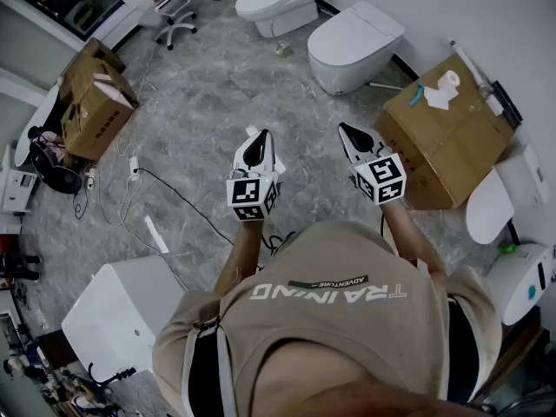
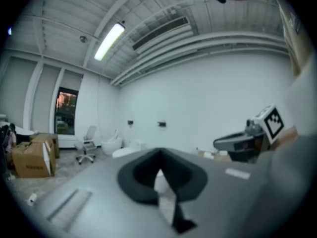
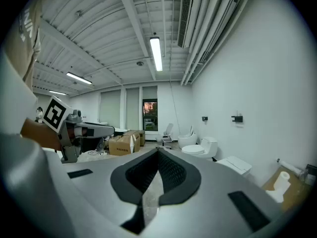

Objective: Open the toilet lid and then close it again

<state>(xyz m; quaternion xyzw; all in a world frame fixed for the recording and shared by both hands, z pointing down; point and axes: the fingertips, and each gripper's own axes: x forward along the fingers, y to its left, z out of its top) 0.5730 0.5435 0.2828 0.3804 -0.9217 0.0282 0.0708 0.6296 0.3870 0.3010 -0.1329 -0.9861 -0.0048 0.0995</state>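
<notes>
The left gripper (image 1: 254, 139) and the right gripper (image 1: 349, 131) are held side by side in the air above the floor (image 1: 200, 102), each with its jaws pressed together on nothing. Ahead of them, well apart, the toilet (image 1: 347, 55) is seen against the wall (image 1: 486, 7), its lid (image 1: 360, 26) down. A box (image 1: 443, 142) is stood just right of it.

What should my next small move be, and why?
Probably step toward the nearest toilet and bring the right gripper to its closed lid. That gripper and the left gripper hang in mid-air short of it, jaws together, holding nothing.
</notes>
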